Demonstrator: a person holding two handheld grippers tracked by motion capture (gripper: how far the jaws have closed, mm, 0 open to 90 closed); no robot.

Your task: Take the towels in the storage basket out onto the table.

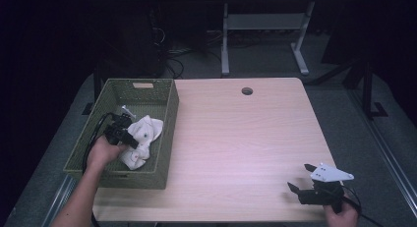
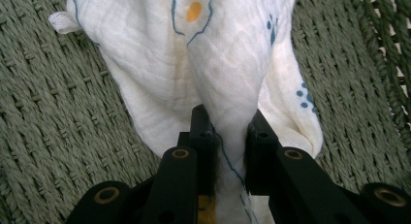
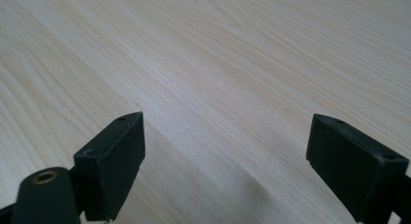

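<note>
The left gripper [image 1: 129, 138] reaches into the green woven basket [image 1: 167, 138] at the table's nine o'clock edge, its jaws clamped on a bunched fold of the white printed cloth [image 1: 142, 141]. In the left gripper view that cloth [image 2: 213, 64] fans out toward twelve o'clock from the pinch, with an orange dot and blue marks showing, over the basket's woven floor [image 2: 58, 136]. The right gripper [image 1: 302, 178] sits near the wooden table's [image 1: 236, 138] five o'clock corner, jaws spread wide with bare wood [image 3: 218, 64] between them.

Left tool [image 1: 132, 141] pinched shut, right tool [image 1: 301, 177] agape, low.
</note>
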